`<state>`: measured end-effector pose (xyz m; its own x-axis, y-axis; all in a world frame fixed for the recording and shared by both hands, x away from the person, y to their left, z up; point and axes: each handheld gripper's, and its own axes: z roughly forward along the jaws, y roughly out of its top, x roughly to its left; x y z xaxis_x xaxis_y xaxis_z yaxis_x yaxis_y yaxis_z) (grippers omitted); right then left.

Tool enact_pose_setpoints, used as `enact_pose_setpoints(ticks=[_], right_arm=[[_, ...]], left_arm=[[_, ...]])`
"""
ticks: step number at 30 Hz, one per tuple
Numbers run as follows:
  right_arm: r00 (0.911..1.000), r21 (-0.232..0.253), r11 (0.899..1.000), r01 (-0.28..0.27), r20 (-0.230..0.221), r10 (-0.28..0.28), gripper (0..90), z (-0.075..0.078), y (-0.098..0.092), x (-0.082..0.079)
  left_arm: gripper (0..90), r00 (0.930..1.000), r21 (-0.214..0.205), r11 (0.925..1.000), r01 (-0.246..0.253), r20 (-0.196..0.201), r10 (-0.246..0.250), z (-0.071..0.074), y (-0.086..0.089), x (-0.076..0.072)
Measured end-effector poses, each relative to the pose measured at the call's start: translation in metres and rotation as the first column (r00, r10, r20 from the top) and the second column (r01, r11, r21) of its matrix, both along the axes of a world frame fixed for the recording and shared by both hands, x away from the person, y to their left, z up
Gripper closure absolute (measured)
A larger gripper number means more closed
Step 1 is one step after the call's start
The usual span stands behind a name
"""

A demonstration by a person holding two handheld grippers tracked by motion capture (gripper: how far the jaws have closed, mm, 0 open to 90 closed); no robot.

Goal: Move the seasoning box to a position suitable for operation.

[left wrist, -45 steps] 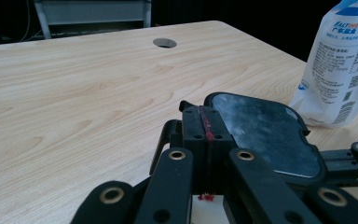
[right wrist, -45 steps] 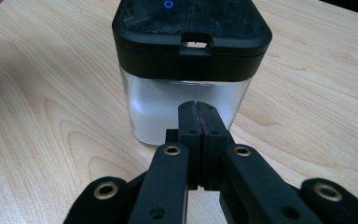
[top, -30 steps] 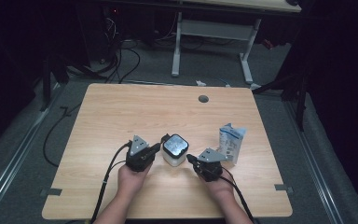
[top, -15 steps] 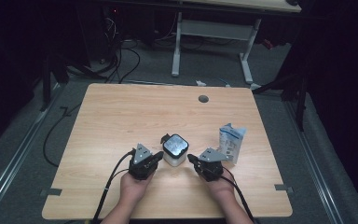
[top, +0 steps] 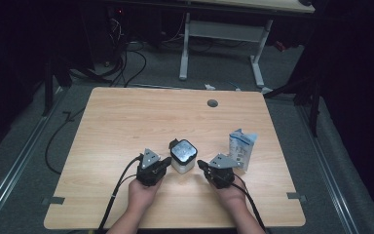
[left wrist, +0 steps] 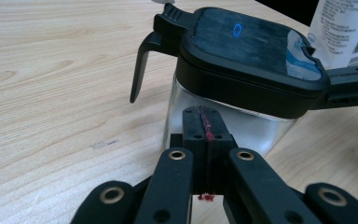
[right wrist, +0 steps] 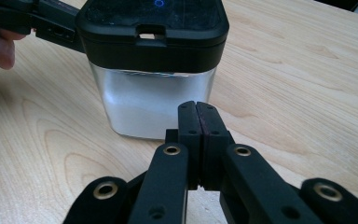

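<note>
- We see the container (top: 183, 156) upright on the tabletop (top: 126, 122), black lid up (handle toward the far-left).
- Left gripper (top: 164, 162) and right gripper (top: 200, 164) flank it, fingers together, empty.

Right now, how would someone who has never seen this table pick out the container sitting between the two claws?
On the light wooden table, look near the front edge, between the person's two hands. There stands a squat clear-walled square container with a black lid. Unlike the white and blue printed pouch to its right, it is rigid, dark-topped, with a black latch handle.
</note>
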<state>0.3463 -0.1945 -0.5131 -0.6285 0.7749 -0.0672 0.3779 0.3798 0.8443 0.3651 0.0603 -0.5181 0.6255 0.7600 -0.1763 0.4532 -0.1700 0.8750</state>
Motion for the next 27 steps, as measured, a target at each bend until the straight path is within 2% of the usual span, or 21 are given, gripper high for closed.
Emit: enact_pose_setpoints(ticks=[7, 13, 16, 19, 23, 25, 27], right_arm=[[0.9998, 0.004, 1.0, 0.016, 0.011, -0.016, 89.6, 0.002, -0.004, 0.002], [0.9991, 0.023, 0.999, 0.042, -0.006, -0.042, 89.6, 0.001, -0.01, 0.008], [0.9986, 0.026, 0.998, 0.053, -0.006, -0.053, 89.6, 0.002, -0.011, 0.01], [0.9982, 0.027, 0.998, 0.061, 0.001, -0.061, 89.6, 0.004, -0.01, 0.011], [0.997, 0.027, 0.997, 0.077, 0.0, -0.077, 89.5, 0.003, -0.008, 0.015], [0.996, 0.025, 0.996, 0.089, -0.004, -0.089, 89.6, 0.003, -0.006, 0.018], [0.9959, 0.015, 0.996, 0.09, -0.002, -0.09, 89.5, 0.002, -0.003, 0.02]], left_arm=[[90.0, 0.9999, -0.007, 1.0, -0.007, -0.011, 0.007, 0.001, -0.004, 0.008], [90.0, 0.9998, -0.023, 0.9997, 0.001, -0.02, -0.001, -0.002, -0.004, 0.014], [89.3, 0.9999, 0.012, 0.9999, -0.005, -0.016, 0.005, -0.002, 0.0, 0.015], [82.9, 0.9997, 0.074, 0.9972, -0.011, 0.024, 0.01, 0.001, 0.01, 0.012], [65.9, 0.9974, 0.163, 0.9857, -0.042, 0.065, 0.032, 0.012, 0.038, 0.009], [61.6, 0.9957, 0.178, 0.9816, -0.068, 0.074, 0.055, 0.016, 0.054, 0.007], [58.1, 0.9938, 0.17, 0.9813, -0.091, 0.08, 0.078, 0.02, 0.073, 0.005]])
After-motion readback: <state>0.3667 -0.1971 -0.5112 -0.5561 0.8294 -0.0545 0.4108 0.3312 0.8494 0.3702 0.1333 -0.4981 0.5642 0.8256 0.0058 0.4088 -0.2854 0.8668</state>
